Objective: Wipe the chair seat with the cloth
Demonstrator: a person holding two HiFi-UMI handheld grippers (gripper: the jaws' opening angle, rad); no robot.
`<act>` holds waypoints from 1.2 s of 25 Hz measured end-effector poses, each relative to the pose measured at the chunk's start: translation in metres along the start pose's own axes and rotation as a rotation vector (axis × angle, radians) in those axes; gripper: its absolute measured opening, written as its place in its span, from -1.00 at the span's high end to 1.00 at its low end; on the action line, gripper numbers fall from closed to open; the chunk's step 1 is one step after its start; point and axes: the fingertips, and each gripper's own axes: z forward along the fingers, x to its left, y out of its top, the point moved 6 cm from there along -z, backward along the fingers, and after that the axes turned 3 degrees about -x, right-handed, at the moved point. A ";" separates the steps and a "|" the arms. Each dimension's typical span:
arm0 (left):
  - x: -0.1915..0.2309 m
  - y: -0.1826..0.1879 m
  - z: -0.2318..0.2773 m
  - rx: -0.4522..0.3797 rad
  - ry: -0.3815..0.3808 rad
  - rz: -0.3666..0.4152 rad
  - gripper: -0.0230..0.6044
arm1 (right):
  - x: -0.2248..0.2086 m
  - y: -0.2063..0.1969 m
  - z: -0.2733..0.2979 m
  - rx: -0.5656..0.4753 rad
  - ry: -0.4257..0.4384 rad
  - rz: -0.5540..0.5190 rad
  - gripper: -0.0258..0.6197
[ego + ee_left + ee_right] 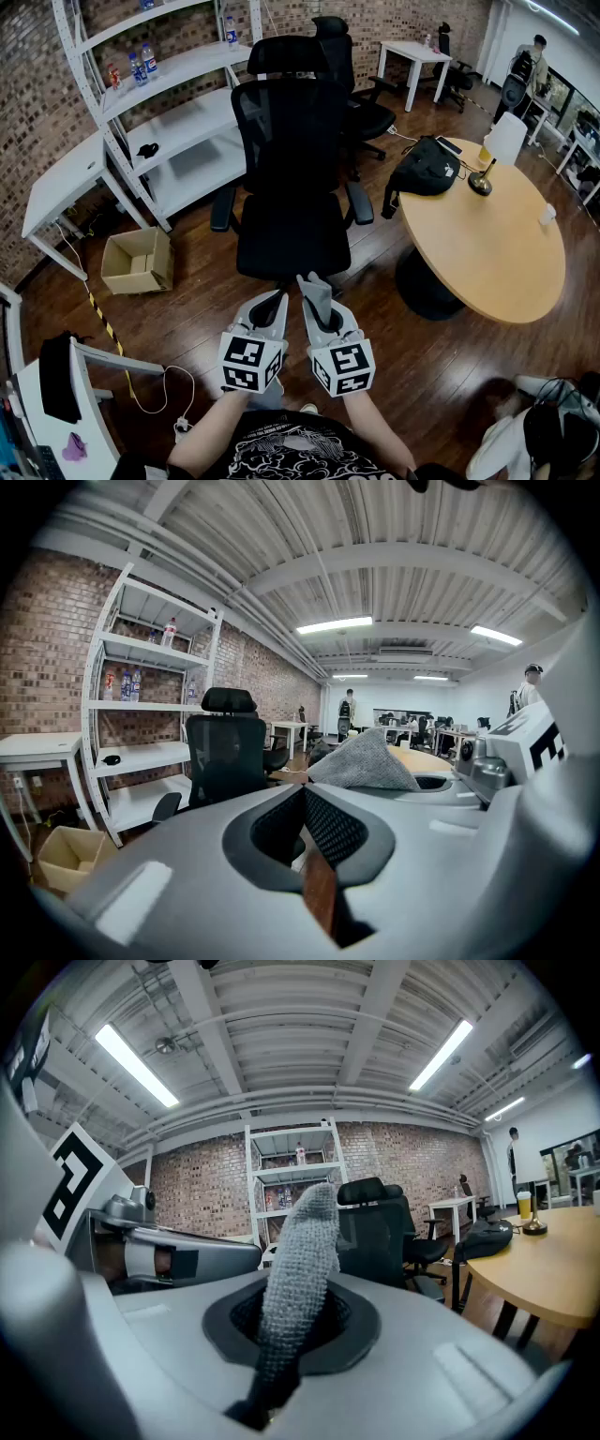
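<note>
The black mesh office chair stands in front of me, its seat [292,234] bare and dark. Both grippers hang side by side just short of the seat's front edge. My right gripper [311,284] is shut on a grey knitted cloth [318,300], which sticks up from its jaws in the right gripper view [302,1269]. My left gripper [277,298] is shut with nothing in it; its jaws meet at the front [302,797]. The left gripper view shows the cloth [364,761] at its right and the chair [225,754] ahead.
A round wooden table [487,234] with a black bag [424,169] and a lamp stands to the right. White shelving [178,103] and a cardboard box [138,261] are on the left. A second black chair [361,108] stands behind. A person [534,441] sits at bottom right.
</note>
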 end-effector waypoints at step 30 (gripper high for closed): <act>0.243 0.043 0.177 -0.023 -0.078 -0.094 0.93 | -0.033 0.029 0.303 0.091 -0.033 -0.045 0.87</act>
